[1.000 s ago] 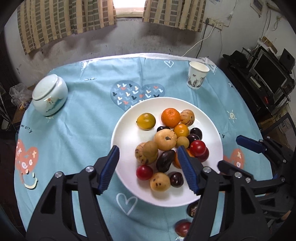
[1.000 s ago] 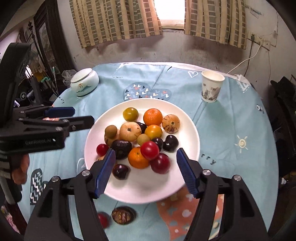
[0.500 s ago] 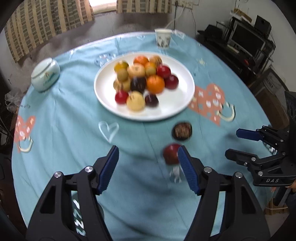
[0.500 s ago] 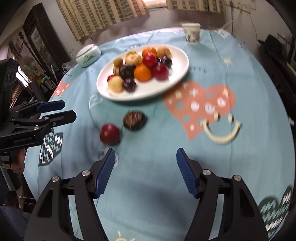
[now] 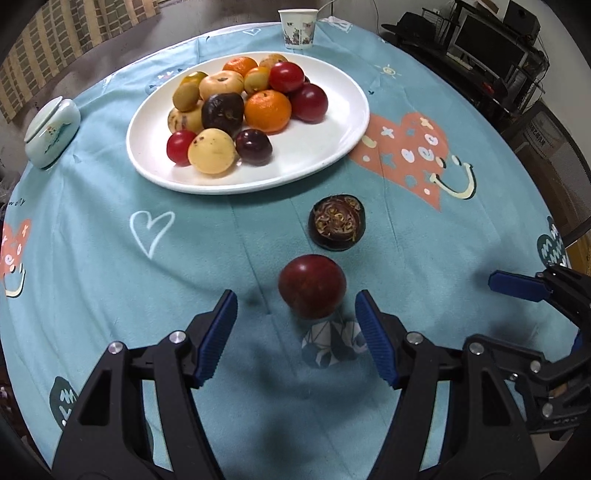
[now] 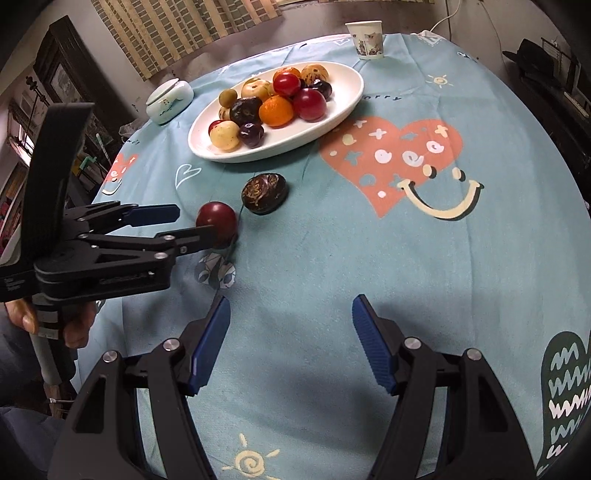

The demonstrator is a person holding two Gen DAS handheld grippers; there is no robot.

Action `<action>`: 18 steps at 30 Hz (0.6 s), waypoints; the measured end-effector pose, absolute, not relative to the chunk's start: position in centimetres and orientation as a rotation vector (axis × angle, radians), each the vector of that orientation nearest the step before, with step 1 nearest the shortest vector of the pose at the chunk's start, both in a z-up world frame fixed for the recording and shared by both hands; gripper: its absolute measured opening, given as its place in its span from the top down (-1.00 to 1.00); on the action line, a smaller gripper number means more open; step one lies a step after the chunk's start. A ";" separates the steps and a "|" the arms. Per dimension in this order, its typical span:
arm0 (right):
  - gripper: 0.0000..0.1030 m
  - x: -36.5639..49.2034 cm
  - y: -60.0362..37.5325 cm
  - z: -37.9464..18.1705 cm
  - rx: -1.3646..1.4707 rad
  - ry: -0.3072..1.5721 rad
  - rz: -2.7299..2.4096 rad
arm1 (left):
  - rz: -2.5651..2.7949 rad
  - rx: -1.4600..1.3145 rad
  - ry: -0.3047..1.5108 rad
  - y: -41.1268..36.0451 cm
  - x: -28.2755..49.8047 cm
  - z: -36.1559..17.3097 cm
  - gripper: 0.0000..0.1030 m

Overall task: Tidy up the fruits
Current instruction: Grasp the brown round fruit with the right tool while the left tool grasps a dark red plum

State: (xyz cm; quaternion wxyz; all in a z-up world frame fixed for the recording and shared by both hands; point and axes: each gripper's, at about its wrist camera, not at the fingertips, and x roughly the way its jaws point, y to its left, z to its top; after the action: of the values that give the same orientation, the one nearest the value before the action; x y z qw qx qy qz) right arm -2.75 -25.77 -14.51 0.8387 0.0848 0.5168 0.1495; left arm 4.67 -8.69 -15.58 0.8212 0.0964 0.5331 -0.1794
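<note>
The left gripper (image 5: 295,325) has its fingers spread wide on either side of a dark red plum (image 5: 312,285) lying on the worktop (image 5: 110,277), not touching it. The right gripper (image 6: 290,343) hovers over bare cloth, fingers also spread and empty. Just beyond the plum sits a dark brown shrivelled fruit (image 5: 337,223). Farther off, a white plate (image 5: 314,147) holds the heaped fruit. A paper cup (image 5: 297,23) stands at the far edge.

Your left gripper (image 5: 295,325) and right gripper (image 6: 290,328): black angular frames with triangular cut-outs, silver screws at the pivots, and blue ribbed pads (image 6: 212,341) lining each finger. Small white lettering marks the left gripper's body; your hand (image 6: 55,321) wraps its handle.
</note>
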 end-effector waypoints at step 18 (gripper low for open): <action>-0.34 0.2 -23.9 -14.5 0.113 1.082 0.372 | -0.365 0.142 1.151 -6.6 4.8 -14.7 0.22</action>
State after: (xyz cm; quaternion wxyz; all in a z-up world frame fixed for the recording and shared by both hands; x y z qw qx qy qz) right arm 0.17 -23.90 -14.46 0.8393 0.0536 0.5117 0.1758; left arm 4.79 -6.63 -14.75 0.8209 0.0668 0.5406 -0.1717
